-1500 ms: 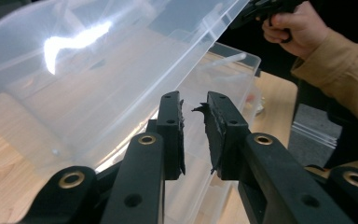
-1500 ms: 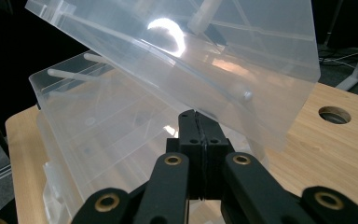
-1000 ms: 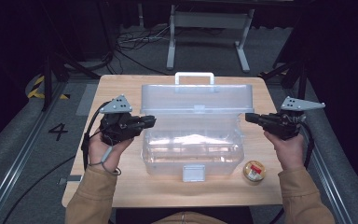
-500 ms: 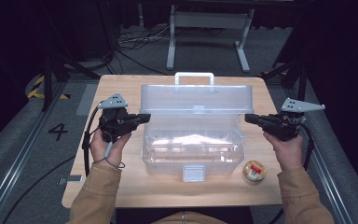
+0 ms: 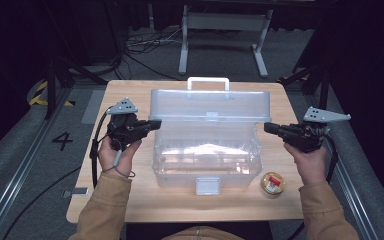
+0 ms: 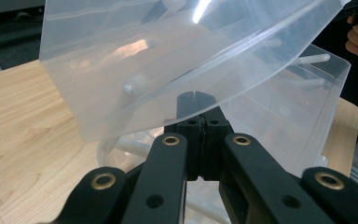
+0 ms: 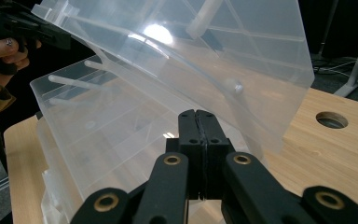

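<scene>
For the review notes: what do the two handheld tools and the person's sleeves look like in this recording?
Both are black two-jaw tools: the left tool and the right tool. Each carries a grey three-cornered plate with small holes on top and trails a black cable. In the gripper views, brass-coloured rivets sit in the black jaw links. The person wears tan sleeves.

High view sits above the person's side, looking forward and down over the whole wooden table — fairly far off. Each gripper view rides low and close, aimed inward from opposite ends at the clear plastic box — that box is what all three share.
</scene>
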Motion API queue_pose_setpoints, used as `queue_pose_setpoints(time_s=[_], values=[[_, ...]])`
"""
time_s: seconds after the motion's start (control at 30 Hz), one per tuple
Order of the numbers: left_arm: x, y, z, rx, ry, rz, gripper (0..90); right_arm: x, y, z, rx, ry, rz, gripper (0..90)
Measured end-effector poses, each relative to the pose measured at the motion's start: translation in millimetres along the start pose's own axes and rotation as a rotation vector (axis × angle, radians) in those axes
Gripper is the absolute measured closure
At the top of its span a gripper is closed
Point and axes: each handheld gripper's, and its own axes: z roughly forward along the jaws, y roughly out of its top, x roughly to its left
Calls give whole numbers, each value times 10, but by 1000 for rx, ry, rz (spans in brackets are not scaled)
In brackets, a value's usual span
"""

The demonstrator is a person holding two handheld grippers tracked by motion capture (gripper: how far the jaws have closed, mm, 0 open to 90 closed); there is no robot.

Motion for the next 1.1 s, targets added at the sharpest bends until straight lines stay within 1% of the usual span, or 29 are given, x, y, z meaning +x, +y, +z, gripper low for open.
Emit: queue_pose_setpoints(time_s=[0.03, 0.1, 0.2, 0.3, 0.37, 0.47, 0.53, 0.57, 0.6, 0.63, 0.77, 0.8, 0.87, 0.9, 0.97, 1.0, 1.1], values=[[1, 1, 0, 1, 0, -1, 896, 0, -3, -7, -1, -2, -2, 889], [6, 9, -1, 3, 3, 2, 896, 2, -10, -13, 6, 1, -2, 843], [16, 29, 0, 5, 4, 5, 895, 33, -30, -32, 14, -24, -9, 795], [39, 50, 2, 2, -3, 3, 896, 70, -35, -83, 14, -74, -12, 750], [53, 60, 3, -1, -7, 1, 895, 87, -34, -114, 3, -102, -6, 715], [66, 70, -1, -3, -12, -4, 895, 92, -31, -122, 0, -126, 12, 652], [68, 72, -2, -4, -12, -5, 895, 99, -30, -118, 2, -135, 13, 637], [72, 75, -1, -5, -12, -5, 895, 125, -20, -94, 8, -160, 1, 610], [72, 75, -1, -5, -12, -5, 895, 125, -20, -94, 8, -160, 1, 610], [71, 78, -1, -4, -9, -3, 895, 157, -1, -61, 12, -198, -14, 602], [75, 86, 2, -6, -10, -9, 895, 216, 45, 9, 7, -225, -28, 548], [75, 86, 2, -6, -10, -9, 895, 216, 45, 9, 7, -225, -28, 548], [77, 87, 2, -5, -11, -9, 895, 236, 86, 61, -2, -252, -36, 515], [83, 89, 1, -4, -13, -6, 895, 242, 103, 85, -3, -265, -38, 509], [84, 91, 3, -7, -16, -12, 895, 249, 142, 140, -5, -293, -37, 498], [91, 95, 5, -9, -14, -5, 895, 249, 152, 157, -8, -297, -35, 494], [101, 107, 13, -6, -20, -11, 895, 238, 191, 238, -1, -311, -35, 489]])
